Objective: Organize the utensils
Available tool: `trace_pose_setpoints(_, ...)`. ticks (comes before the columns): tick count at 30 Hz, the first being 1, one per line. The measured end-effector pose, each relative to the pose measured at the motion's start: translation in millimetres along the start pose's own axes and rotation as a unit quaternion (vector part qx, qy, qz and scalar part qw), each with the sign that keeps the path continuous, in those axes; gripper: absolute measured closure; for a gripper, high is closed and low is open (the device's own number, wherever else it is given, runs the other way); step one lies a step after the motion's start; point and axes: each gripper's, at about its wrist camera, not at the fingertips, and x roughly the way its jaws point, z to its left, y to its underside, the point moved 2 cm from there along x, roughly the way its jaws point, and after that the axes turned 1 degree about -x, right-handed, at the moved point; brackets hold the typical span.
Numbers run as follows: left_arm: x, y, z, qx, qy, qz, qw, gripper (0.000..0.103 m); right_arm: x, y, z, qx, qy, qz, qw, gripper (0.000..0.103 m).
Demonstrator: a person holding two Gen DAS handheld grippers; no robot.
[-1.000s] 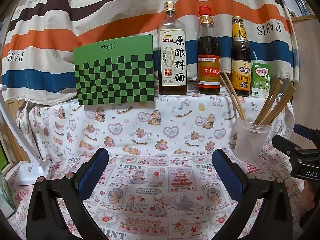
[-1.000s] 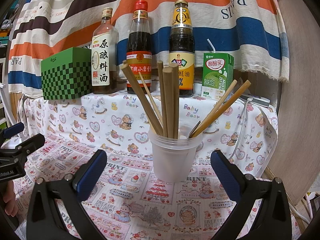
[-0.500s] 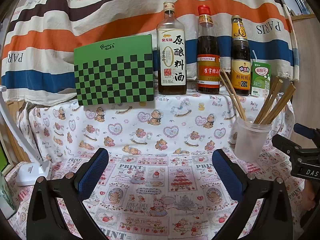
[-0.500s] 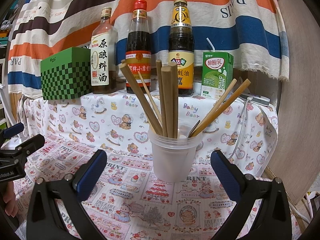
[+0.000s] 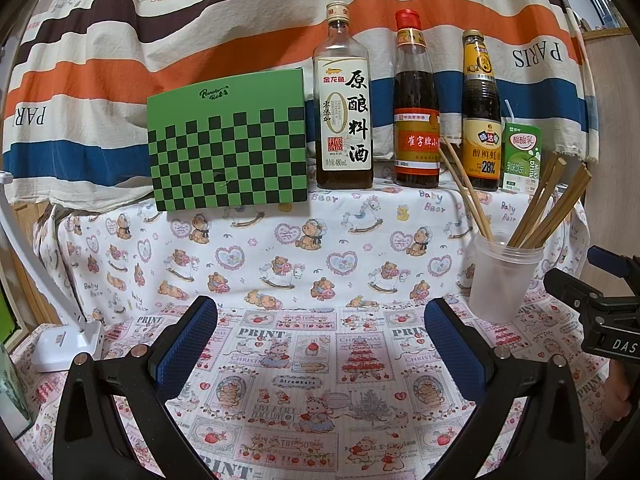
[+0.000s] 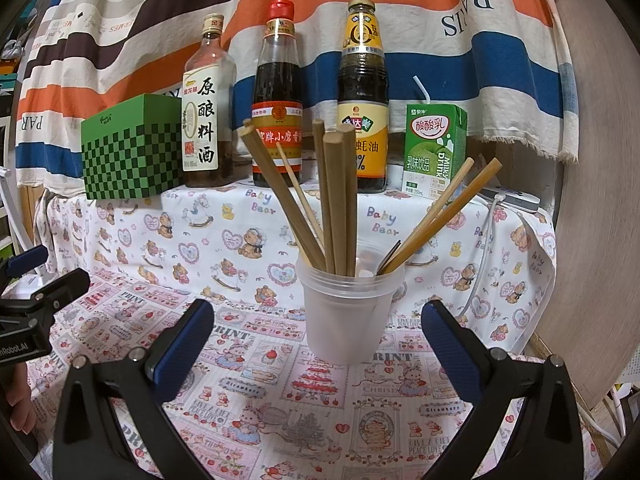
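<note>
The right claw (image 6: 320,344) is wide open and holds nothing. The plastic cup (image 6: 347,316) stands just ahead of it, between the two fingers (image 6: 182,346) but not touching them. The wooden chopsticks (image 6: 338,200) stand inside the cup and lean outward to both sides. The left claw (image 5: 320,344) is also wide open and empty, above the printed tablecloth (image 5: 304,384); there the cup (image 5: 502,280) is to its right, near the right claw (image 5: 592,300). Behind, a raised step carries three bottles (image 6: 278,96), a milk carton (image 6: 434,148) and a green box (image 5: 228,144).
</note>
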Motion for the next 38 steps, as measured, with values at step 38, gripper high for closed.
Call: trace_pose_setpoints(38,3.3,0.7,1.6,0.004,-0.003,0.010,0.9999,0.000,1.8,0.5,-1.0,-0.001,0.003,0.005,1.000,0.000)
